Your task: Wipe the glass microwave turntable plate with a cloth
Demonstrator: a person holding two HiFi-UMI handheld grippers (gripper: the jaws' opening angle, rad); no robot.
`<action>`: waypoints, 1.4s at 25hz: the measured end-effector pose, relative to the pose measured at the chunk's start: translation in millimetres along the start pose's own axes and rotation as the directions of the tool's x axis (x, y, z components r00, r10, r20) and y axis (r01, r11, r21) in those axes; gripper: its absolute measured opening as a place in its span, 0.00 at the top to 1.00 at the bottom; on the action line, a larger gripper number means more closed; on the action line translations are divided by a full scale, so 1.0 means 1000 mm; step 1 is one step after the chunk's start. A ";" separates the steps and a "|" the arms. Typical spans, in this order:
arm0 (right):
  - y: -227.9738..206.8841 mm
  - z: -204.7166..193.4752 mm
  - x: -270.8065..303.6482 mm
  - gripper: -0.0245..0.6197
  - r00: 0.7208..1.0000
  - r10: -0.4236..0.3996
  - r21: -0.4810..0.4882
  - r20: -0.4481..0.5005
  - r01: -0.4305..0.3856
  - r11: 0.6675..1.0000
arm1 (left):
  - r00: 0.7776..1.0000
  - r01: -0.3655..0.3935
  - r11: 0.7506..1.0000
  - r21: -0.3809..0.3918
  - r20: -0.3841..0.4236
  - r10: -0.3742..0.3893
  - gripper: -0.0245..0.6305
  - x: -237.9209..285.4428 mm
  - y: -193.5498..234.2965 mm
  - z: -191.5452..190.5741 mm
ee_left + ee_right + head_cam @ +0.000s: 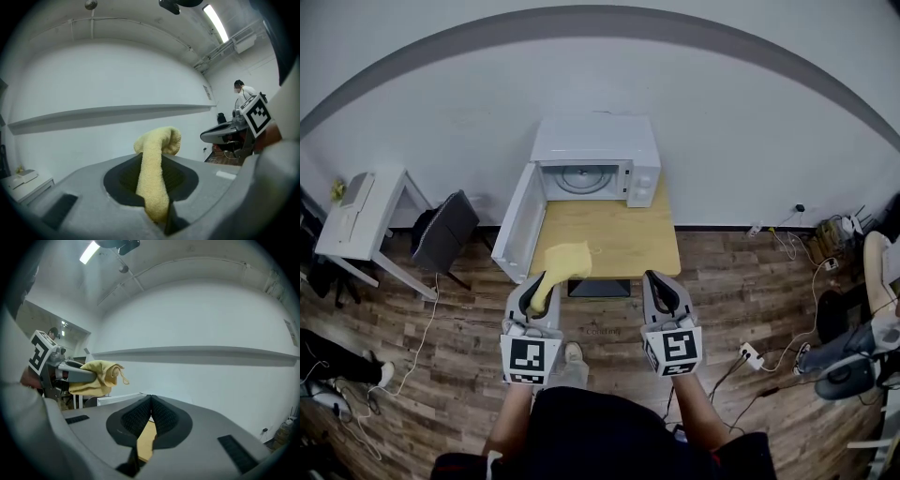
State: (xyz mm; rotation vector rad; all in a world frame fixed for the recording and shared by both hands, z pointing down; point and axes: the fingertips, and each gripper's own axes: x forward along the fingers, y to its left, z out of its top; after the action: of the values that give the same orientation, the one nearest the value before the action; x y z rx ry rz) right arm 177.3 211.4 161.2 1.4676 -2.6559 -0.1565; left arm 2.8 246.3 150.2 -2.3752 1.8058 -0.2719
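Glass turntable plate (579, 178) sits inside the open microwave (595, 141); left gripper (536, 281) clamps cloth (564, 261).

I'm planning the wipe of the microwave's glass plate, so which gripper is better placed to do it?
Left. The left gripper is shut on the yellow cloth, pointed toward the open microwave, where the glass plate sits. The right gripper is shut and empty.
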 end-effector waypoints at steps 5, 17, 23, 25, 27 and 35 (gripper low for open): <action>-0.012 0.001 0.045 0.95 1.000 -0.008 -0.008 -0.020 0.008 1.000 | 1.000 0.010 1.000 -0.011 -0.001 -0.010 0.87 0.038 0.025 -0.003; -0.009 0.002 0.156 0.95 0.997 -0.024 -0.020 -0.071 0.022 1.000 | 0.999 0.042 0.998 -0.046 -0.017 -0.043 0.87 0.117 0.109 -0.020; -0.001 -0.001 0.205 0.95 0.995 -0.037 -0.027 -0.088 0.035 0.999 | 0.996 0.085 0.994 -0.062 -0.015 -0.086 0.87 0.151 0.141 -0.033; 0.001 -0.004 0.218 0.95 0.994 -0.043 -0.032 -0.097 0.040 0.999 | 0.995 0.095 0.993 -0.065 -0.012 -0.096 0.87 0.161 0.150 -0.037; 0.003 -0.007 0.227 0.95 0.993 -0.047 -0.035 -0.106 0.044 0.998 | 0.994 0.105 0.992 -0.072 -0.013 -0.106 0.87 0.168 0.156 -0.041; 0.003 -0.017 0.257 0.95 0.990 -0.045 -0.042 -0.135 0.039 0.998 | 0.989 0.140 0.987 -0.084 -0.028 -0.143 0.87 0.193 0.166 -0.054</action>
State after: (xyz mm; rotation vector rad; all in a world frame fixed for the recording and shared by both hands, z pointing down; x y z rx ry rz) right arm 40.7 -5.5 189.3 1.4674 -2.5020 -0.1065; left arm -115.0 16.0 176.7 -2.5760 1.6960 -0.2604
